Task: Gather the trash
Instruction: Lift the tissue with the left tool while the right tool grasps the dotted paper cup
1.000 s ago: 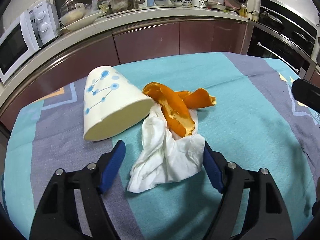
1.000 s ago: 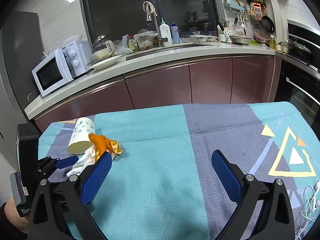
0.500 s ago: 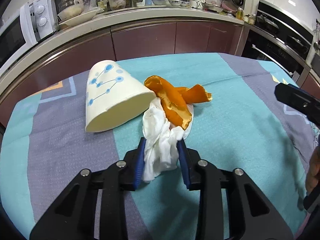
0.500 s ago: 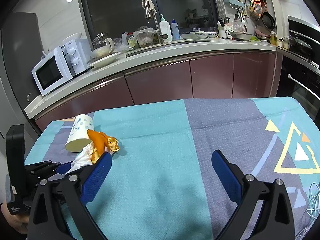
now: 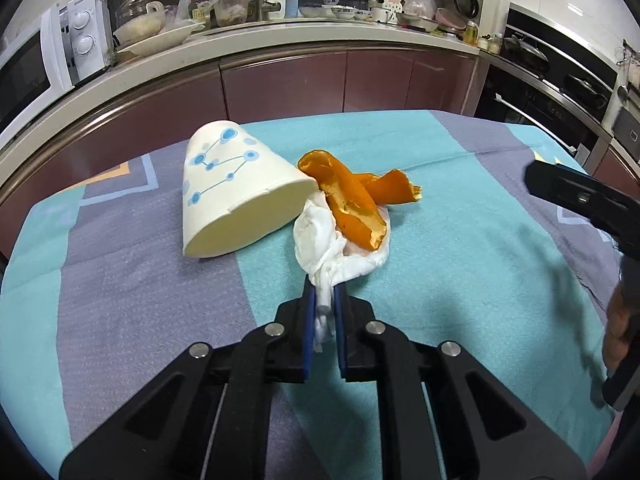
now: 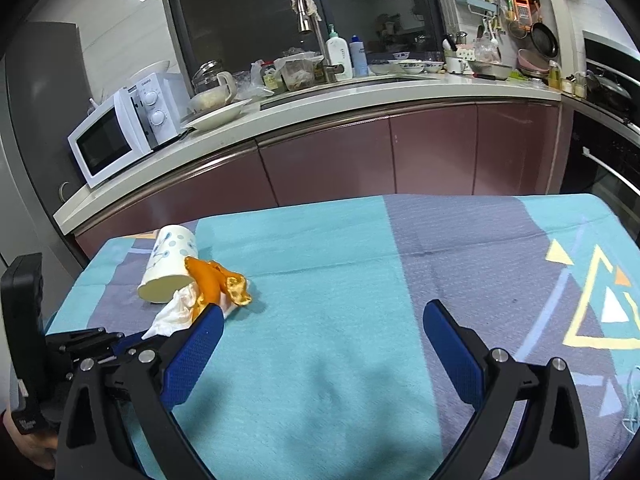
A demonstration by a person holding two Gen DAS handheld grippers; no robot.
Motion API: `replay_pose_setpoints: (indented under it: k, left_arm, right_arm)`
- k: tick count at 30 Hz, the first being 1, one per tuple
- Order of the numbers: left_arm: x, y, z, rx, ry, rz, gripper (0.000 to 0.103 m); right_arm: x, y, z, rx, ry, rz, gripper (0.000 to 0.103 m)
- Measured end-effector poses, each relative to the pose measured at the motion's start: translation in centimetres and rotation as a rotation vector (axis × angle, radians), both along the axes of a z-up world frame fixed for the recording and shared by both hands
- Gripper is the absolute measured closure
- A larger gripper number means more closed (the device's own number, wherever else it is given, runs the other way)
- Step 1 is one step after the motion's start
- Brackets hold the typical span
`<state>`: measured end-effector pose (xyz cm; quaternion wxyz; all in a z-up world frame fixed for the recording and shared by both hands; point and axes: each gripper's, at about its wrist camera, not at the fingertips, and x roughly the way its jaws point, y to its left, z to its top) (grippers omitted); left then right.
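Note:
A crumpled white tissue (image 5: 332, 248) lies on the cloth-covered table (image 5: 460, 240) with orange peel (image 5: 352, 200) on top of it. A white paper cup with blue dots (image 5: 236, 196) lies on its side just to the left, touching them. My left gripper (image 5: 323, 300) is shut on the near end of the tissue. In the right wrist view the cup (image 6: 168, 272), peel (image 6: 216, 280) and tissue (image 6: 176, 312) sit at the left. My right gripper (image 6: 320, 328) is open and empty over the middle of the table.
A kitchen counter (image 6: 320, 104) with a microwave (image 6: 124, 128), plate, bottles and dishes runs behind the table. An oven (image 5: 560, 92) stands at the right. The right gripper's body (image 5: 584, 196) shows at the right edge of the left wrist view.
My left gripper went from wide open around the tissue to shut on its near end. The right gripper stayed open and shifted slightly.

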<state>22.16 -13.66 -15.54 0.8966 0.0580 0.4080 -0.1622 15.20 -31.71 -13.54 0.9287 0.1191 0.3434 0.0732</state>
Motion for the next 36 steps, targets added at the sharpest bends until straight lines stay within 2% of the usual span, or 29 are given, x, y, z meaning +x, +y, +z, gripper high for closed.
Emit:
replay_pose_setpoints:
  k: [8,12,17,19,27,33,36]
  left_arm:
    - [-2.1,1.3,1.4,-0.023,-0.028,-0.018,0.095]
    - [-3.3,2.5,1.7,-0.027,-0.036,-0.018,0.095]
    - [-4.6,4.7,1.6,-0.035,-0.030,0.005,0.095]
    - [-5.0,5.3,1.9,-0.038,-0.038,0.006,0.095]
    - [-6.7,8.2,3.2,-0.057,-0.069,0.026,0.095]
    - [-7.8,9.9,4.1,-0.069,-0.090,0.046,0.095]
    - [-8.1,11.0,4.5,-0.072,-0.102,0.060,0.095]
  right_arm:
    - [2.9,3.3,-0.7,-0.024,0.043,0.122,0.007]
    - [3.6,5.4,-1.1,-0.038,0.066,0.197,0.019]
    - [2.5,7.2,-1.0,-0.011,0.063,0.270,0.020]
    - [2.1,8.2,-1.2,-0.026,0.072,0.295,0.024]
    - [0.6,10.3,-1.3,0.001,0.091,0.339,0.027]
    - [1.2,11.9,-1.2,0.001,0.112,0.341,0.031]
    - [2.2,11.9,-1.0,0.053,0.106,0.318,0.034]
